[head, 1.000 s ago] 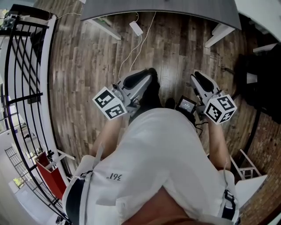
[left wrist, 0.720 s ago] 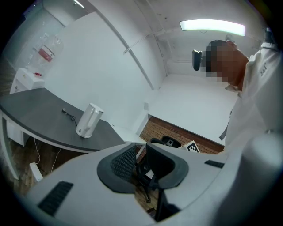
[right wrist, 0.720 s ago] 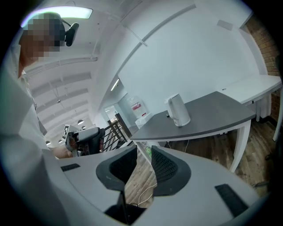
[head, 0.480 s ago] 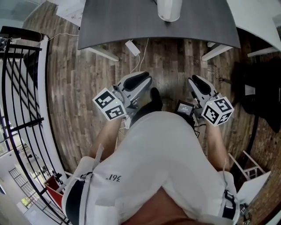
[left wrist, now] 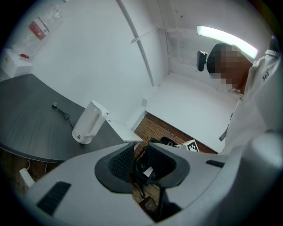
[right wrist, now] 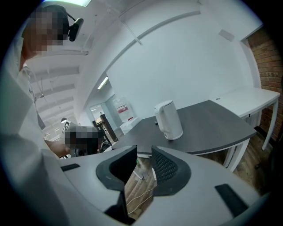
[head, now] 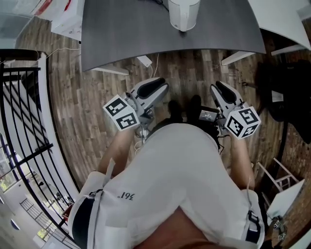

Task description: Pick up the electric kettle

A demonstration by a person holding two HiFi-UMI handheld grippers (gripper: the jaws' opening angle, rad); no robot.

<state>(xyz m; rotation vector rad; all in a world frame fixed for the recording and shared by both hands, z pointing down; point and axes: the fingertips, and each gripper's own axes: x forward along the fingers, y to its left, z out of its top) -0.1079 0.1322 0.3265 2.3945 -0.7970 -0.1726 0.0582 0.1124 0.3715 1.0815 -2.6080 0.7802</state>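
I am holding the left gripper point(head: 156, 87), fingers just opening, and the right gripper point(head: 220, 89), fingers slightly parted, both empty, short of the kettle point(head: 183, 13) standing on the surface point(head: 121, 34).

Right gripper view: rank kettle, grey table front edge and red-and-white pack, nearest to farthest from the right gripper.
From the right gripper:
1. grey table front edge: just ahead, to the right.
2. kettle: standing on the table, centre.
3. red-and-white pack: past the table's far end, left.

Open grey tabletop point(head: 121, 39) around white kettle point(head: 183, 14), black cable point(left wrist: 62, 114) beside it
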